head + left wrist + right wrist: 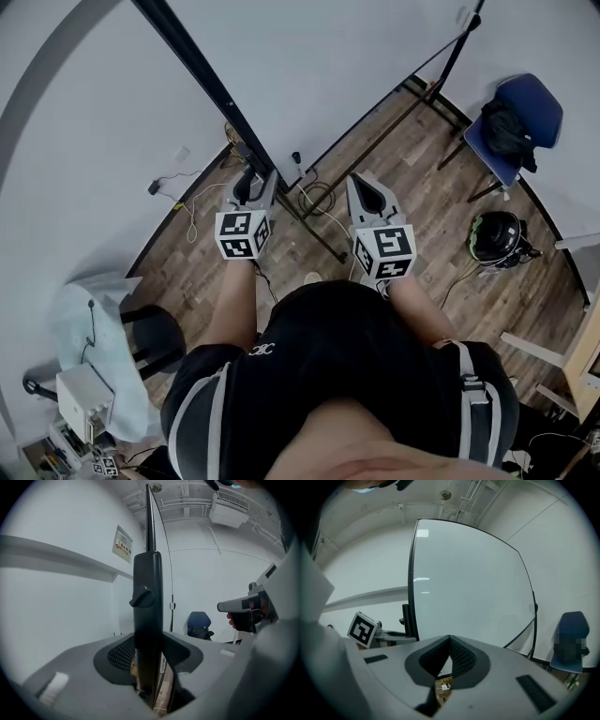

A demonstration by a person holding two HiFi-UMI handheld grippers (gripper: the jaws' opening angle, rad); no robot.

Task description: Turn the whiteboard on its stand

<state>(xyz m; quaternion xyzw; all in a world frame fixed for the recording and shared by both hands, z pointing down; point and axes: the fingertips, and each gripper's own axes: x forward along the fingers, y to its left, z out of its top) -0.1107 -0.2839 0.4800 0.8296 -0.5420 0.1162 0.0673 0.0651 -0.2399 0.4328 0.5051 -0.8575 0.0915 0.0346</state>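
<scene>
The big whiteboard point(328, 66) fills the top of the head view, its black-framed face point(468, 583) turned toward the right gripper view. Its stand's black upright post point(148, 602), with a clamp knob point(140, 597), runs between the jaws of my left gripper point(149, 641), which is shut on it. In the head view the left gripper point(253, 178) sits at the board's left edge point(202, 70). My right gripper point(364, 183) hovers to its right in front of the board, shut point(450, 641) with nothing held.
The stand's foot bars point(319, 239) and loose cables point(319, 202) lie on the wood floor below the grippers. A blue chair with a black bag point(516, 122) and a helmet point(497, 234) are at the right. A cloth-covered stool point(94, 328) stands at the left.
</scene>
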